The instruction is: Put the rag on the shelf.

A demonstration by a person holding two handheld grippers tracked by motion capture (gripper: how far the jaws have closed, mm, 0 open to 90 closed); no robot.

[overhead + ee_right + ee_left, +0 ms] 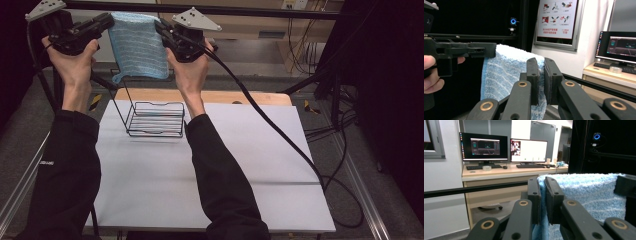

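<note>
We hold a light blue striped terry towel point(138, 46) up in the air by its top corners, spread flat. Our left gripper point(107, 22) has its fingers point(534, 195) pinched on one corner, our right gripper point(162, 27) clamps the other. Towel hangs above the black wire rack point(155, 119) on the white worktop point(240, 165).

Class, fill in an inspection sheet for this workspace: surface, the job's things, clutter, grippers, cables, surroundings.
Surface: white table, wooden strip at its far edge.
Job's things: blue towel held up by its top corners above the wire rack.
Clutter: nothing seen.
Grippers: left gripper and right gripper each shut on the towel's top edge.
Cables: black cable trails over the table; more on the floor.
Surroundings: desk with monitors, wall poster.
</note>
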